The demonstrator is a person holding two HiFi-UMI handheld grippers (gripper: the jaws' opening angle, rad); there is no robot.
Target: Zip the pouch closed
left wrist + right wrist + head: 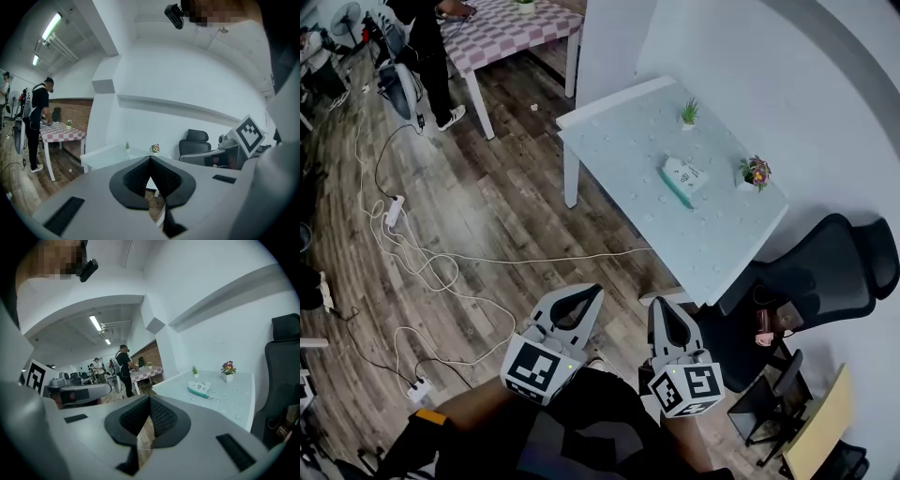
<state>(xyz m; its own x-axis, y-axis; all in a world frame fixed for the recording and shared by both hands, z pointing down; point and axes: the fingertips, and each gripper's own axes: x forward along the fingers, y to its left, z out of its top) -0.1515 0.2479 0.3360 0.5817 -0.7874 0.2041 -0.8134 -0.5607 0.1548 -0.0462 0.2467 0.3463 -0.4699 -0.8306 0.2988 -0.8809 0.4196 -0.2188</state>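
Pale speckled tabletop, flat teal-edged pouch; left gripper and right gripper ribbed fingers together, empty.

Two tables: white table at right, checked table far left. One pouch. Three plants: far plant and right plant on the white table, third plant on the checked table. One chair. Two power strips: far strip, near strip. Two grippers: left gripper, right gripper.

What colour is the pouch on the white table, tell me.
White with a teal edge; the pouch shows best in the head view.
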